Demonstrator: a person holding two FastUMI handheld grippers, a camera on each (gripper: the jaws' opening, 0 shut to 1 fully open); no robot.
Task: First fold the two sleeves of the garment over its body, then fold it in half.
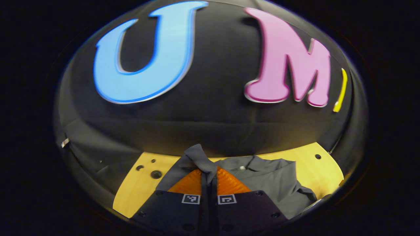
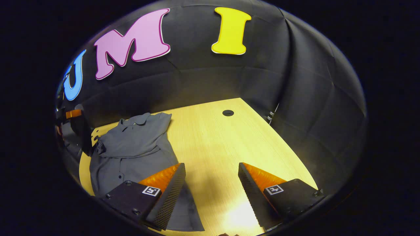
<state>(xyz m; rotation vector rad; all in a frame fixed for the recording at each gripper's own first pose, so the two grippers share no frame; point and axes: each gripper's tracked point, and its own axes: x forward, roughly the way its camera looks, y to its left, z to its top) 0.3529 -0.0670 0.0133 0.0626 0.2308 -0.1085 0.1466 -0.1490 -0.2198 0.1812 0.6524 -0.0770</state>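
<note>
Item: pale yellow wooden tabletop (image 2: 216, 137), with open board ahead of and between the fingers of our right gripper (image 2: 211, 183), running to the far edge by a round dark hole (image 2: 228, 113). Room: black cloth booth wall (image 2: 295, 98) behind. Right gripper: fingers spread wide, holding nothing. Item: grey button-front shirt (image 2: 131, 147), lying flat to that gripper's left, its hem under the left finger. Left gripper (image 1: 209, 178): fingers pinched together on a fold of the shirt's sleeve (image 1: 197, 157), lifted just ahead of the tips.
</note>
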